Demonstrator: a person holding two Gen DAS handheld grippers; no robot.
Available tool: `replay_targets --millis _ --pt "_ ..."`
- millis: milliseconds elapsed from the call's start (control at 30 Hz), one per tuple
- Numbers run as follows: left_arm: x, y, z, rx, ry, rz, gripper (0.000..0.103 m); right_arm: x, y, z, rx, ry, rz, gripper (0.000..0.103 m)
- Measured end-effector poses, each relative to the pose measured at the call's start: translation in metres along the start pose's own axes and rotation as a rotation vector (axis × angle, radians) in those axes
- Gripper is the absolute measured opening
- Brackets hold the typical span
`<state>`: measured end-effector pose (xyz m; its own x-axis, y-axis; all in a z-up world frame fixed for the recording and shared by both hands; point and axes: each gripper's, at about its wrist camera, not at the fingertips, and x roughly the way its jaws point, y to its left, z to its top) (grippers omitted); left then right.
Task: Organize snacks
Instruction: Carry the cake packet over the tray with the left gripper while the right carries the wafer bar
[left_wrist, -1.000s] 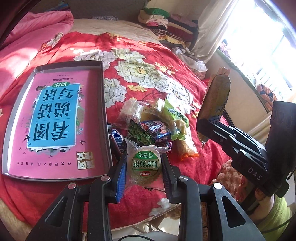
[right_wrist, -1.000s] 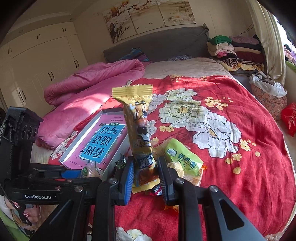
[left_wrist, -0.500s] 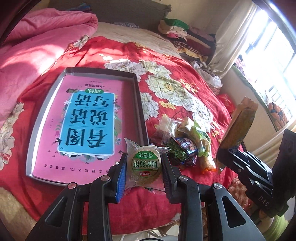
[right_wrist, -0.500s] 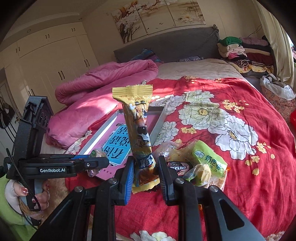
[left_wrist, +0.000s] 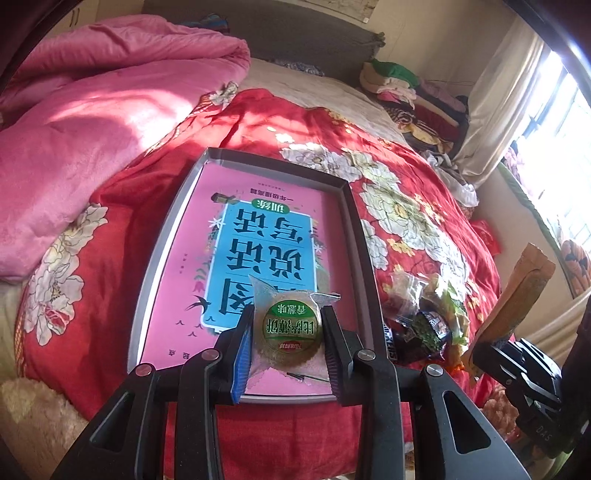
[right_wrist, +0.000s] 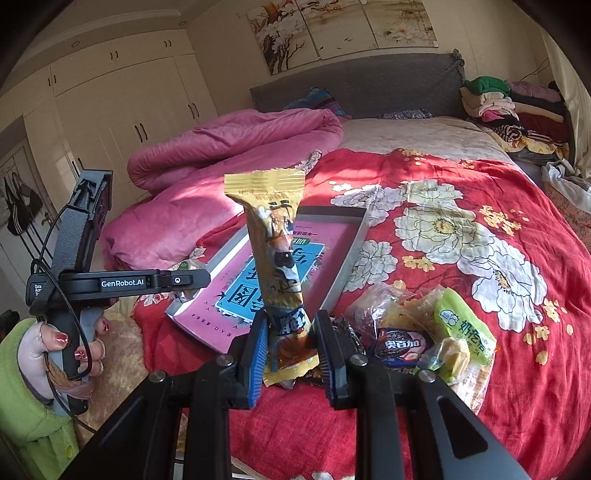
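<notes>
My left gripper (left_wrist: 287, 334) is shut on a round biscuit in a clear wrapper with a green label (left_wrist: 289, 328), held over the near end of the grey tray (left_wrist: 358, 236). A pink and blue book (left_wrist: 258, 243) lies in the tray. My right gripper (right_wrist: 291, 332) is shut on the lower end of a long yellow snack packet (right_wrist: 275, 243), which stands upright. A pile of snacks (right_wrist: 424, 332) lies on the red flowered bedspread just right of the tray (right_wrist: 343, 273). The pile (left_wrist: 424, 314) and the yellow packet (left_wrist: 513, 302) also show at the right of the left wrist view.
A pink quilt (left_wrist: 92, 122) is heaped left of the tray. Folded clothes (right_wrist: 517, 110) are stacked at the far right by the headboard. A hand with red nails (right_wrist: 62, 354) holds the left gripper's handle at the bed's near edge. Wardrobes (right_wrist: 110, 99) line the left wall.
My left gripper carried the round biscuit leftward from above the snack pile to above the tray's near end. My right gripper, still gripping the yellow packet, shifted a little toward the tray.
</notes>
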<state>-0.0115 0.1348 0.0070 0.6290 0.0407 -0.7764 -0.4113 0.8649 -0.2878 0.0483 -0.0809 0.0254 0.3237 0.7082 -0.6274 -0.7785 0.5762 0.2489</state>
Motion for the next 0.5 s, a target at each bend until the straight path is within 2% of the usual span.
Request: replay_targets --millis 500 --pt "0.028 0.024 -0.003 -0.009 0.028 0.033 0.035 0.057 0.035 0.005 -0.035 0.096 0.072 0.026"
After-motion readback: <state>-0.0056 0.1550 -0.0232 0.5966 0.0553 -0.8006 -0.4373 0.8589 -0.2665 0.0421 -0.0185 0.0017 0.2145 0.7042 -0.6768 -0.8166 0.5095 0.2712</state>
